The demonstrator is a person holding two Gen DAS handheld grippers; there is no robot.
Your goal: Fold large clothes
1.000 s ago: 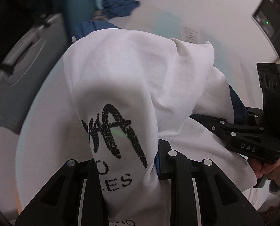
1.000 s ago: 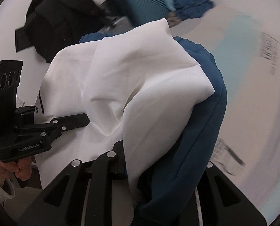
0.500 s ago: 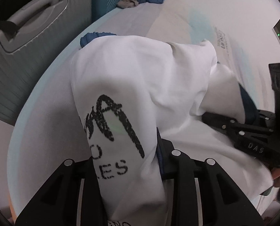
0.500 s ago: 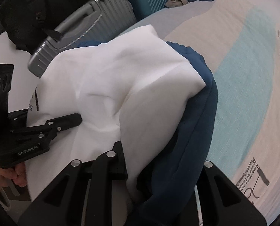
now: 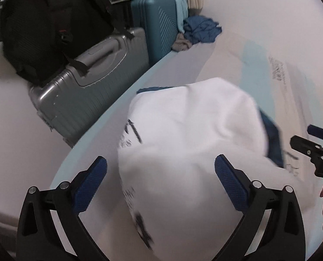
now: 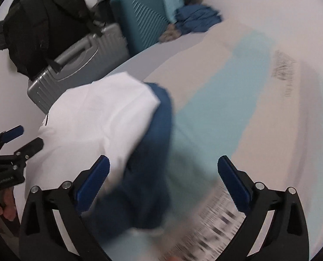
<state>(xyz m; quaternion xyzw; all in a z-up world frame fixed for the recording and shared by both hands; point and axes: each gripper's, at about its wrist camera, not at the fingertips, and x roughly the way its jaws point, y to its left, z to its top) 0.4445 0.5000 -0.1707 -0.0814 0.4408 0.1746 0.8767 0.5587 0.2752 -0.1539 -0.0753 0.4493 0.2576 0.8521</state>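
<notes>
a: starting at the left. black backpack (image 5: 46,21) at ten o'clock, leaning over the grey suitcase (image 5: 92,87). beside that the teal suitcase (image 5: 159,26) at twelve. both cases are zipped shut, so i cannot tell what is inside. something dark and crumpled lies on top of the teal one, too small to name.

b: and the loose heap past it?

a: blue clothes (image 5: 201,29) at one o'clock, on the bed (image 5: 259,65), in no container at all.

b: the shirt we are folding?

a: the white shirt (image 5: 183,141) with black lettering sits bunched in the middle of the bed, near its ten o'clock edge. a dark blue garment (image 6: 148,174) pokes out from under its right side.

b: grippers?

a: left gripper (image 5: 161,182) is spread wide, blue pads either side of the white shirt, pinching nothing. right gripper (image 6: 163,180) is wide apart too, over the blue garment, nothing clamped.

b: what worries you?

a: three things, all guesses. the bundle is rounded, not flat, so with nobody holding it the fold may slump open. the two garments overlap, so a grab at the white edge could catch the blue cloth as well and drag both. and the pile is close to the bed edge by the grey suitcase, so a push toward nine o'clock could tip it off.

b: the right view is blurred low down.

a: yes, i cannot tell how the blue cloth lies there.
</notes>
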